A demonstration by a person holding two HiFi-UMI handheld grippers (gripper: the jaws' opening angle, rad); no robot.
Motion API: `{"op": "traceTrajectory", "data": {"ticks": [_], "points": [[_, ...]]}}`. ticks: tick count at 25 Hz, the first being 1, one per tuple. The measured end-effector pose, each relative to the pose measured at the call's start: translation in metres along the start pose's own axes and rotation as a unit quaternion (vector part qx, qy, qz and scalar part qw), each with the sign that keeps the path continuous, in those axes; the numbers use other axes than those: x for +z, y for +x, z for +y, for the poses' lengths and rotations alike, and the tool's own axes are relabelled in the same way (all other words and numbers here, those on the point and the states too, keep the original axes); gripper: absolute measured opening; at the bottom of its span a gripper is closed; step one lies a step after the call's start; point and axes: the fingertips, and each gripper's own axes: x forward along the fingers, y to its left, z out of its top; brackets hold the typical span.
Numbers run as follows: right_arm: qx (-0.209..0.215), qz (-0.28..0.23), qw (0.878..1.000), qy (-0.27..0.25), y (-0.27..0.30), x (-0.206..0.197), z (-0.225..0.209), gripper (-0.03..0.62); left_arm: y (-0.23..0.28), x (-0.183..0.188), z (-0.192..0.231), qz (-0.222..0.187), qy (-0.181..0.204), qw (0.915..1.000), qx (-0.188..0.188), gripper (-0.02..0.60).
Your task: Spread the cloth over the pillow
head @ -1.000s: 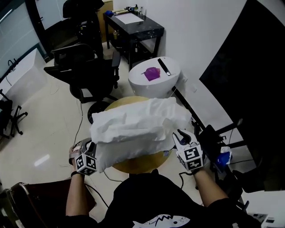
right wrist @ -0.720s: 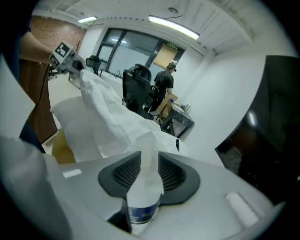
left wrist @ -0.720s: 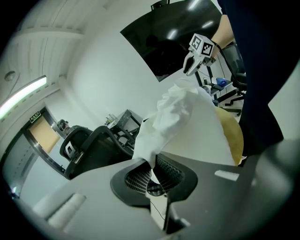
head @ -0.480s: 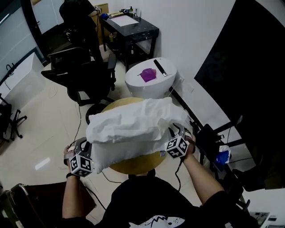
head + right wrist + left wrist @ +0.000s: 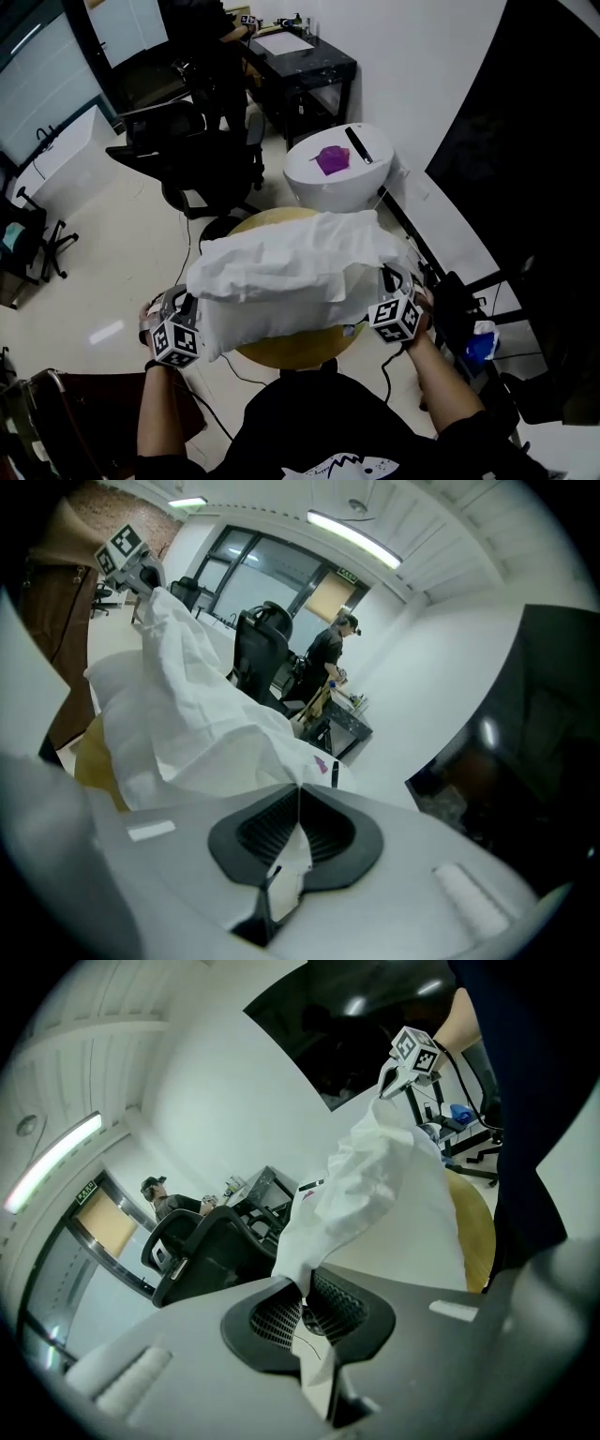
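l grip (image 5: 303, 1299) clamped on cloth (image 5: 281, 255) | r grip (image 5: 298, 801) clamped on cloth | cloth atop pillow (image 5: 272, 323)

Wrinkled white cloth (image 5: 291, 255) draped over white pillow (image 5: 267, 325), bunched at top

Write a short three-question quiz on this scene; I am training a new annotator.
1. True or false: the left gripper is shut on the cloth.
2. The pillow rests on: A) the floor B) the round wooden table C) a chair.
3. What colour is the object on the white stand?
Key: 1 true; 2 B; 3 purple.
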Motion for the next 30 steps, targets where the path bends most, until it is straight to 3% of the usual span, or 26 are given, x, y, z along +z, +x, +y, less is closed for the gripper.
{"op": "traceTrajectory", "data": {"ticks": [8, 19, 23, 30], "points": [[-0.034, -0.069, 0.997, 0.005, -0.023, 0.031, -0.087, 0.014, -0.012, 0.018, 0.045, 0.025, 0.018, 0.9985, 0.046, 0.0], [-0.071, -0.151, 0.986, -0.003, -0.024, 0.081, -0.193, 0.012, -0.026, 0.041, 0.128, 0.042, 0.002, 0.9951, 0.09, 0.0], [-0.084, -0.169, 0.982, 0.002, -0.021, 0.109, -0.226, 0.012, -0.031, 0.036, 0.161, 0.051, -0.006, 0.9933, 0.103, 0.0], [-0.128, -0.182, 0.975, -0.001, -0.014, 0.158, -0.281, 0.012, -0.022, 0.04, 0.22, 0.04, 0.013, 0.9916, 0.123, 0.0]]}}
